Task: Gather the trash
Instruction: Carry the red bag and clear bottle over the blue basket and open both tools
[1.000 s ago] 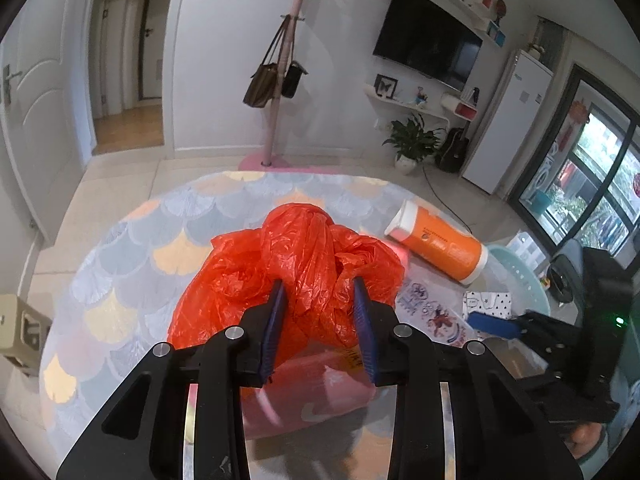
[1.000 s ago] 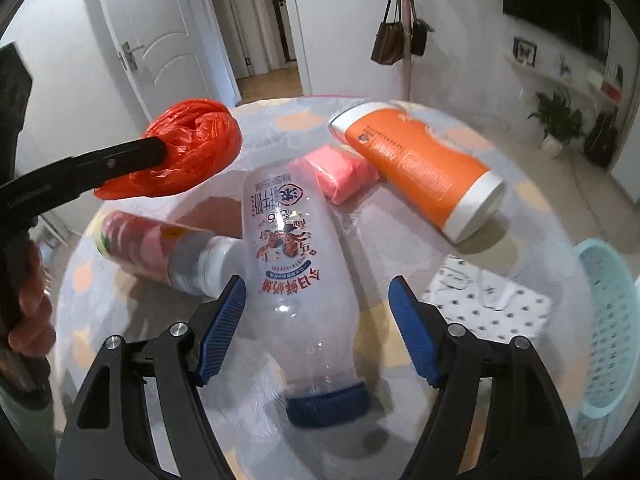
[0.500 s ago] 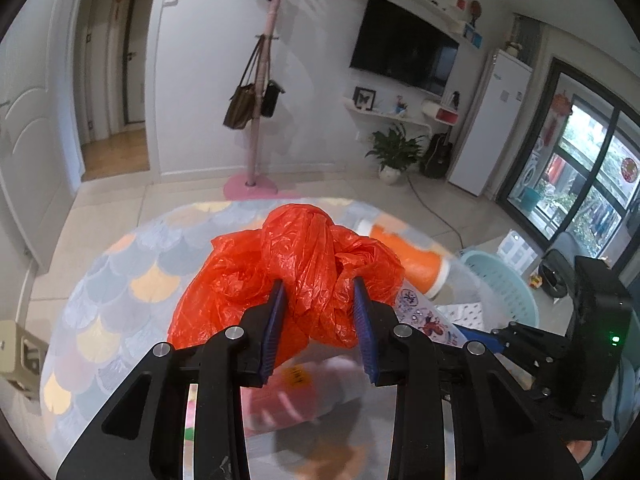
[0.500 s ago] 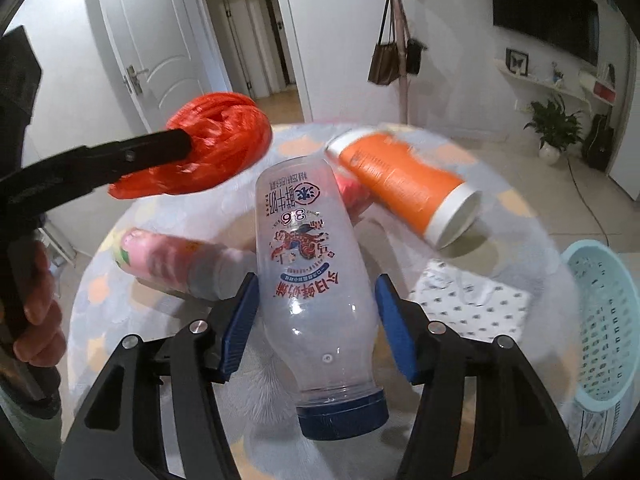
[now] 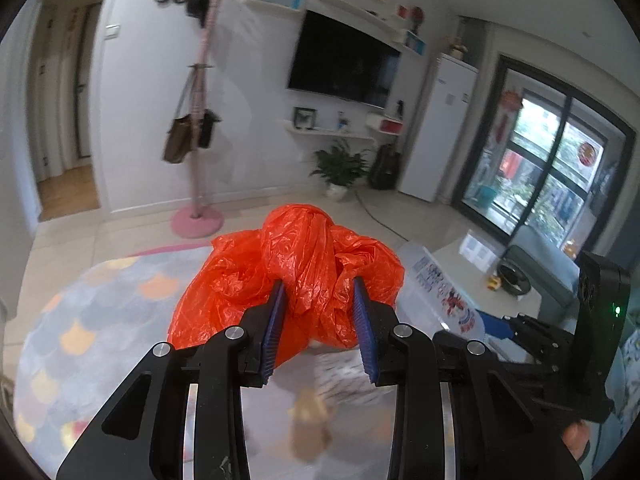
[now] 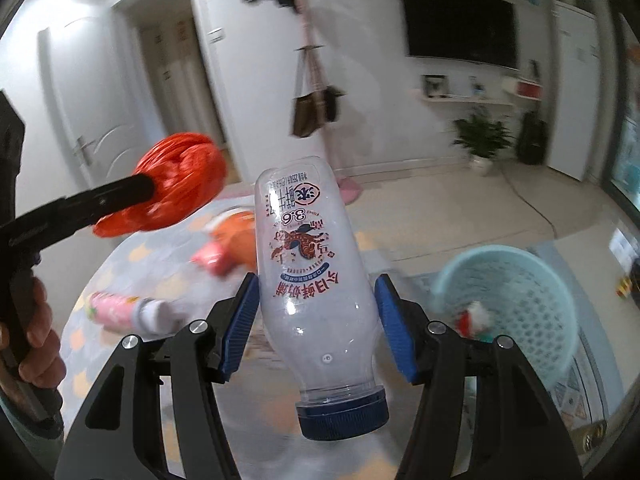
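The right gripper [image 6: 316, 320] grips the light, slippery clear plastic bottle [image 6: 312, 280] mid-body (easily dented), the left gripper [image 5: 318, 312] clamps the crumpled orange plastic bag [image 5: 296, 264].

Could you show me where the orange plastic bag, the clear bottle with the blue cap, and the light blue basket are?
orange plastic bag [image 5: 304, 264]: left wrist view, on its crumpled middle.
clear bottle [image 6: 308, 264]: right wrist view, on its printed label.
light blue basket [image 6: 532, 292]: right wrist view, on its perforated inner wall.
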Motion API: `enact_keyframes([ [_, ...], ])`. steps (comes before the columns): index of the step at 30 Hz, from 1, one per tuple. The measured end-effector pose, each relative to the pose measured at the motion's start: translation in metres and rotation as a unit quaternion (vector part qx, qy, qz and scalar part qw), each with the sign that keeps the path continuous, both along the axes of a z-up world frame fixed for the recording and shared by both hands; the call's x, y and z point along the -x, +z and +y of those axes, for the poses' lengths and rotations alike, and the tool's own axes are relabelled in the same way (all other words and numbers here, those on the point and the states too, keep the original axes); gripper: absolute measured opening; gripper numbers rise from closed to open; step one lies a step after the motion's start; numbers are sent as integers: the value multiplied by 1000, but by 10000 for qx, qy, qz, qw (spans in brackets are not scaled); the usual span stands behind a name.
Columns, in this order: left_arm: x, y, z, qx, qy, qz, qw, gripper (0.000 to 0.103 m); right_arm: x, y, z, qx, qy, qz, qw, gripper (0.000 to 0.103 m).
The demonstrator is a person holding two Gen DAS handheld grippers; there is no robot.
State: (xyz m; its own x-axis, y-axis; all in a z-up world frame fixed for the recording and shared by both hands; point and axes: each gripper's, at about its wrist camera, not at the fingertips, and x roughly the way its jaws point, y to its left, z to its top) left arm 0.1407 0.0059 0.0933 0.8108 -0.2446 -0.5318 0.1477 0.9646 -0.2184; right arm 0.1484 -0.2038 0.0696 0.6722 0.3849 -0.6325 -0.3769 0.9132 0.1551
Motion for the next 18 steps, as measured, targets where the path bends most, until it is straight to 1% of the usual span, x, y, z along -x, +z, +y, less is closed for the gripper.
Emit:
enact_keyframes([
  [5, -25, -8, -49, 12, -401, 111, 9991, 32, -13, -6, -59, -45, -629, 66, 9980, 56],
  [9, -49, -20, -90, -42, -695, 293, 9971, 32, -22, -16, -102, -125, -1086, 186, 9938, 56],
  [14, -75, -42, -131, -92, -985, 583, 9934, 32, -37, -45, -148, -232, -1745, 546, 9829, 56],
  [18, -94, -66, -164, -241, -1201, 840, 9889, 32, -51, -75, -181, -405, -2239, 976, 9689, 56],
])
